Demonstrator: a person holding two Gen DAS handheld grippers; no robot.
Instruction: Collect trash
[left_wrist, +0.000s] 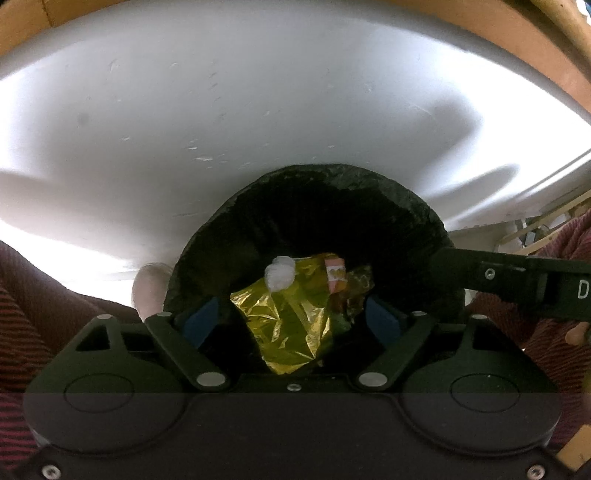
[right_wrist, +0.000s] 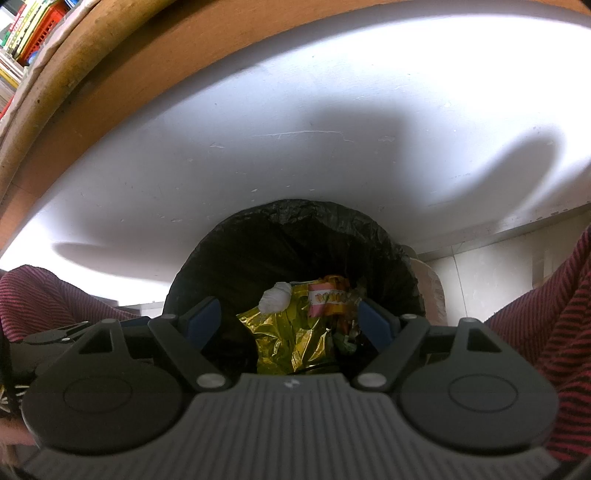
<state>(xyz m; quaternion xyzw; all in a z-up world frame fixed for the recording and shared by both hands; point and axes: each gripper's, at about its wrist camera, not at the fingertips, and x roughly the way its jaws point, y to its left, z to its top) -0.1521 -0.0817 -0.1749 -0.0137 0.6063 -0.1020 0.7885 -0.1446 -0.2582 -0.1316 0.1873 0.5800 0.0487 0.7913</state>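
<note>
Both grippers hang over a round bin lined with a crinkled black plastic bag (right_wrist: 291, 236), which stands just beside the edge of the white table (right_wrist: 295, 129). The left gripper (left_wrist: 291, 317) has its blue-padded fingers apart with nothing between them; the right gripper (right_wrist: 291, 317) is likewise spread and empty. Inside the bin lie a crumpled gold foil wrapper (right_wrist: 284, 343), a white wad of tissue (right_wrist: 275, 297) and a small pink-and-orange snack packet (right_wrist: 327, 297). The table shows no litter here, so the drop looks finished. A good next move is to lift both grippers straight up, clear of the liner's rim, before scanning for more trash.
</note>
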